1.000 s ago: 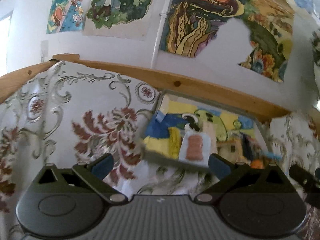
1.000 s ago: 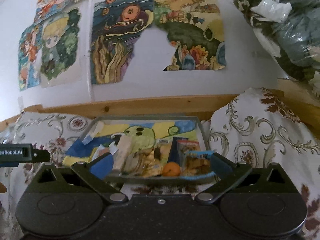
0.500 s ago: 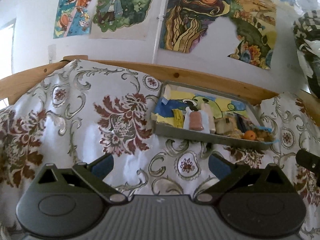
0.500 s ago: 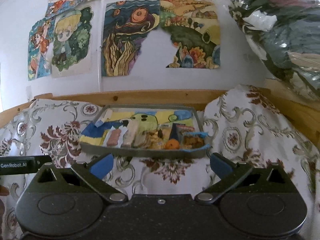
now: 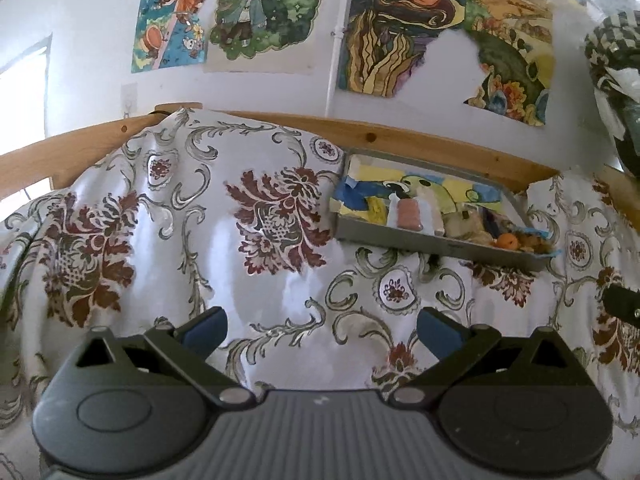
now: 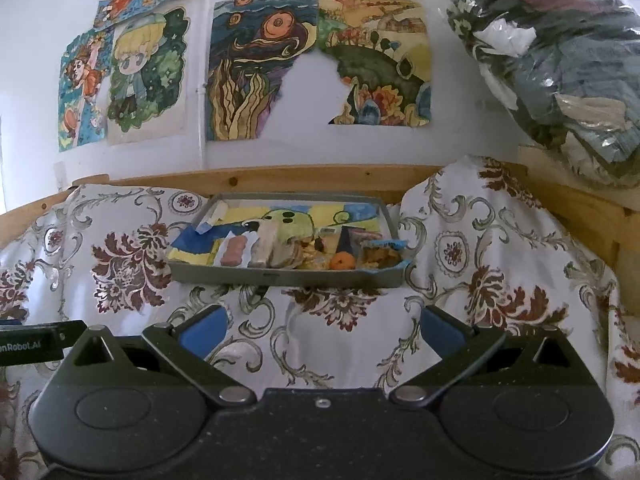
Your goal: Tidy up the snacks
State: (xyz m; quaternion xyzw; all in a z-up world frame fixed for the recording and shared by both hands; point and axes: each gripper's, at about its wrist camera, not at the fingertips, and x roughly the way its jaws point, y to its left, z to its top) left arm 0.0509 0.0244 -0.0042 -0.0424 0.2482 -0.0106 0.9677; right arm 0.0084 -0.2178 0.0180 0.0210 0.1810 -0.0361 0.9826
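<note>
A grey tray (image 6: 288,278) with a painted liner lies on the flowered cloth (image 6: 344,332) near the wooden rail. In it sit several snacks: a pink wrapped bar (image 6: 233,251), a pale bar (image 6: 264,246), an orange fruit (image 6: 342,260), a blue-edged packet (image 6: 382,254) and a blue-white stick (image 6: 212,218). My right gripper (image 6: 322,328) hangs open, well short of the tray, nothing between its fingers. In the left wrist view the same tray (image 5: 436,242) is at upper right, with the pink bar (image 5: 408,216) and the orange fruit (image 5: 506,241). My left gripper (image 5: 322,330) is open and empty too.
A wooden rail (image 6: 304,178) runs behind the tray, under a white wall with paintings (image 6: 256,68). A plastic-wrapped bundle of cloth (image 6: 560,56) sits at upper right. The cloth bulges up right of the tray (image 6: 480,240). The other gripper's edge (image 6: 36,342) shows at left.
Both grippers have drawn back from the tray, which now looks smaller and farther. Both stayed open and empty. The snacks in the tray have not moved.
</note>
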